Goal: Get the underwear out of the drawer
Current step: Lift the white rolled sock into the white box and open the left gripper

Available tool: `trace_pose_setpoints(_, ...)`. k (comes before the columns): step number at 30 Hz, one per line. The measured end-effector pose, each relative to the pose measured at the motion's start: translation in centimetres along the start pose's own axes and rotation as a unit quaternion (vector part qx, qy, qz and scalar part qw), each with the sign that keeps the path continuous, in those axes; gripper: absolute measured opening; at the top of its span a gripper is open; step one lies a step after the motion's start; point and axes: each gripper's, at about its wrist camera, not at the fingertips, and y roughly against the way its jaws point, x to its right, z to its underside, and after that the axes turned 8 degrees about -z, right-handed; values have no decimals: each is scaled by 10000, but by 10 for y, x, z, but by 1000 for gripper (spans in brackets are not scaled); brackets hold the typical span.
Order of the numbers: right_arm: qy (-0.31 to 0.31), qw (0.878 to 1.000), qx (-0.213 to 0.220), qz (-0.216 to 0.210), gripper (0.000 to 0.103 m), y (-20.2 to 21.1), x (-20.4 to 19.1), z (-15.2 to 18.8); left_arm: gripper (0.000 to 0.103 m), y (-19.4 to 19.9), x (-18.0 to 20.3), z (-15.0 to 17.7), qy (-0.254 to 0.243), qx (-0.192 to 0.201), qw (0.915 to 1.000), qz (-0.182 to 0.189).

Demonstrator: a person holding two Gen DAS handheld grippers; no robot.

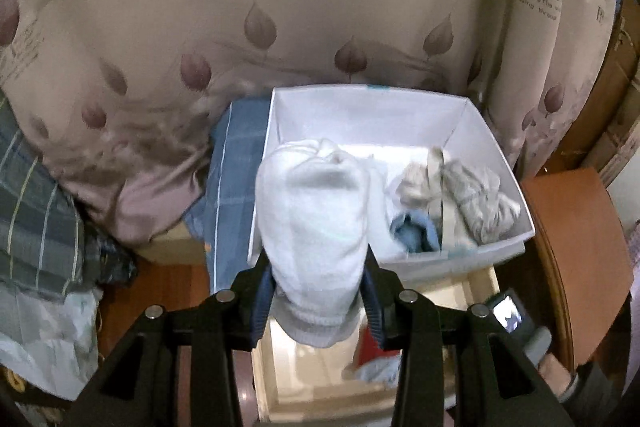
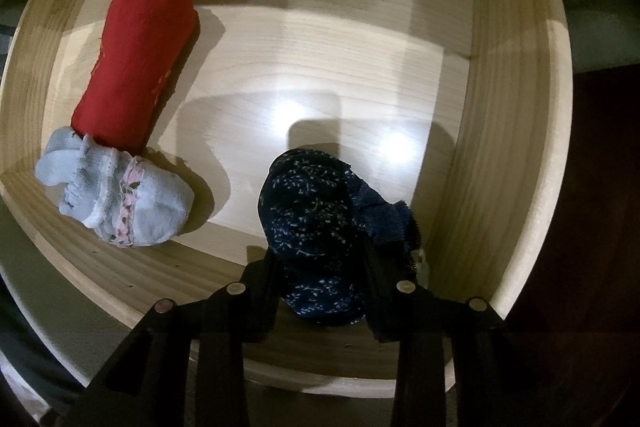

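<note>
My left gripper [image 1: 318, 279] is shut on a white rolled bundle [image 1: 312, 211] and holds it in the air above the open wooden drawer [image 1: 288, 379], in front of a white box [image 1: 480, 131]. My right gripper [image 2: 320, 267] is inside the drawer [image 2: 500, 147], shut on a navy speckled rolled bundle [image 2: 316, 219] near the front right corner. A red roll [image 2: 140, 67] and a pale blue frilled roll [image 2: 120, 195] lie on the drawer floor at the left.
The white box holds grey [image 1: 476, 199], beige [image 1: 420, 183] and blue [image 1: 416, 231] garments. It rests beside a blue plaid cloth [image 1: 236, 167] and a leaf-print quilt [image 1: 240, 39]. A brown wooden nightstand top [image 1: 576, 227] is at the right. The other gripper's body [image 1: 516, 319] shows low right.
</note>
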Motion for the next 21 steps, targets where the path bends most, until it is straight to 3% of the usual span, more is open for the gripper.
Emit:
trace_pose_setpoints(7, -25, 10000, 9, -74, 33, 0, 4, 0, 40, -43, 25, -22, -195, -251, 9995, -66)
trace_pose_setpoints(18, -108, 9996, 26, -257, 33, -4, 12, 1, 44, -86, 38, -24, -265, -512, 9975, -399)
trace_pose_setpoints(21, -117, 9996, 29, -270, 33, -7, 15, 2, 46, -91, 36, -23, -177, -635, 9973, -327)
